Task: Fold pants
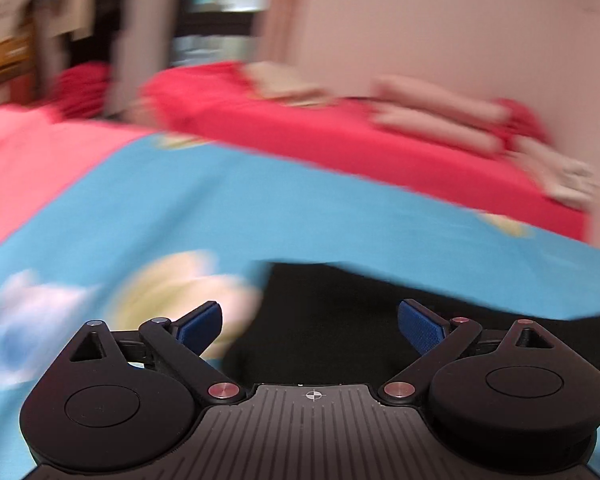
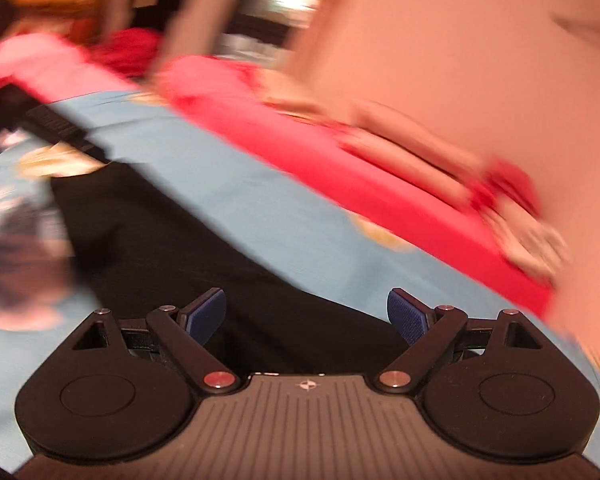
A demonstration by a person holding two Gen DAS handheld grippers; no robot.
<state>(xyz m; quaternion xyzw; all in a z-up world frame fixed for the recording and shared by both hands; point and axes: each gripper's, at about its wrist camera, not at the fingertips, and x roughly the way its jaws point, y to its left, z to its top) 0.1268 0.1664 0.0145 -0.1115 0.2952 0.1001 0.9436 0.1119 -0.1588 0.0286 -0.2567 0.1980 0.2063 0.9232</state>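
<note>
Though both views are smeared with blur, a bed takes up most of each, covered by a light blue sheet (image 1: 180, 208) printed with pale cartoon shapes, with a red cover (image 1: 340, 148) folded along its far side against a pinkish wall (image 1: 440, 20). On the blue sheet lie the black pants (image 2: 160, 248), spread flat; in the right wrist view they run from a ribbed waistband at the upper left down toward the gripper, and in the left wrist view they show as a dark patch (image 1: 340, 320) just ahead of the fingers. What may be folded pale cloth (image 1: 440, 120) sits on the red cover. The left gripper (image 1: 310, 326) stands wide apart over the pants with nothing between its blue pads, and the right gripper (image 2: 306, 316) is likewise spread and empty.
</note>
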